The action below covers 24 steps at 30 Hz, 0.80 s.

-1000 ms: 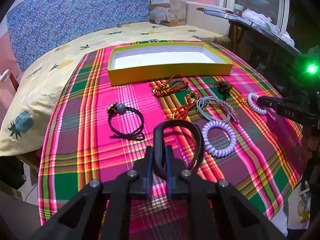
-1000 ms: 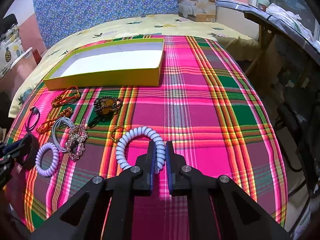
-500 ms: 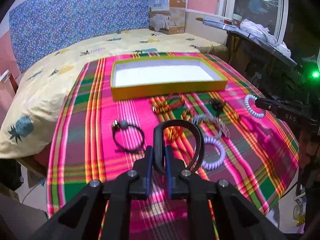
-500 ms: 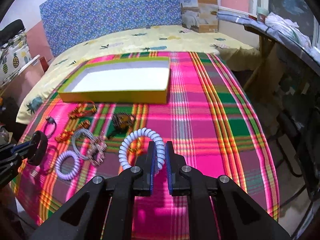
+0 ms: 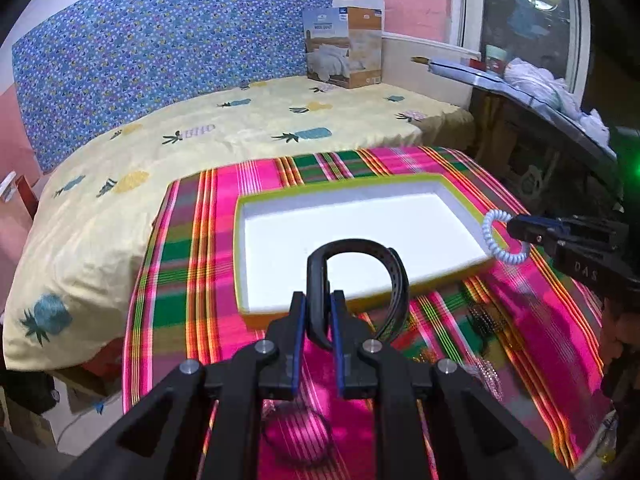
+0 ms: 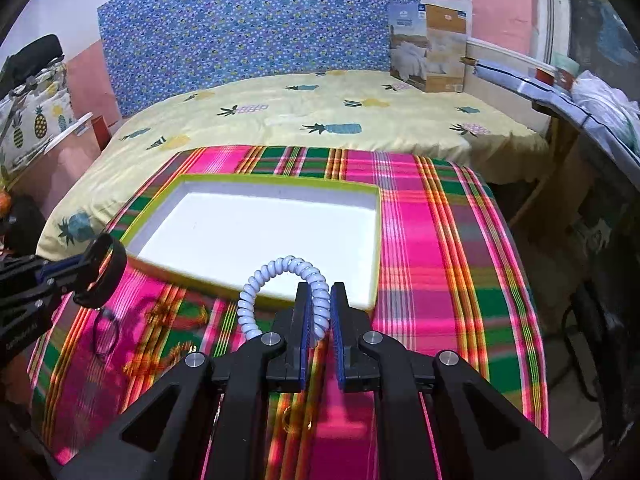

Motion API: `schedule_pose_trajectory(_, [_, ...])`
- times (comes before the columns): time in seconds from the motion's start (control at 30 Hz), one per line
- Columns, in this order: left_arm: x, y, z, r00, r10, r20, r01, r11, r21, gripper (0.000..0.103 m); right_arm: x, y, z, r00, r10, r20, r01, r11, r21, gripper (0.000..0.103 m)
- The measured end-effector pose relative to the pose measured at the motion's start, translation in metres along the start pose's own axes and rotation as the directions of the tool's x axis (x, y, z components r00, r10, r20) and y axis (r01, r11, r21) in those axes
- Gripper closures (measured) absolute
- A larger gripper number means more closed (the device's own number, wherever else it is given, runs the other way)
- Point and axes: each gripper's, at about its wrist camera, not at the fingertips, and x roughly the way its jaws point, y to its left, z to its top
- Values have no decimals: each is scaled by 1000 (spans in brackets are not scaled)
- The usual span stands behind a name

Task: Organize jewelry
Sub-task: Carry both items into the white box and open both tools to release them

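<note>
**Two bands lifted over the tray**

Plaid cloth (image 5: 180, 264) in pink, green and orange covers the surface, laid on a yellow pineapple-print bedspread (image 5: 132, 152) below a blue dotted headboard (image 5: 160, 48). One shallow rectangular tray (image 5: 240, 264), lime-rimmed with a smooth white floor, sits near the cloth's far edge. Your left gripper (image 5: 318, 312) is clamped on one black perforated strap (image 5: 394, 276), curled into a loop above the tray's near edge. Your right gripper (image 6: 318, 312) pinches one pale blue coiled hair tie (image 6: 276, 270) above the tray's near right corner. Blurred pieces, possibly bracelets (image 6: 160, 336), lie near the cloth's front edge.
</note>
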Motion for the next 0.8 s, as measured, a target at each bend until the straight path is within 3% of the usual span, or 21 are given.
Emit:
schedule_pose_trajectory(0.43, [101, 22, 49, 994, 55, -93, -58, 998, -31, 91, 94, -25, 43, 996, 15, -85, -12, 999, 42, 93])
schedule_pose_trajectory(0.8, [129, 22, 48, 989, 60, -138, -65, 997, -33, 90, 125, -25, 49, 991, 7, -136, 0, 999, 51, 93])
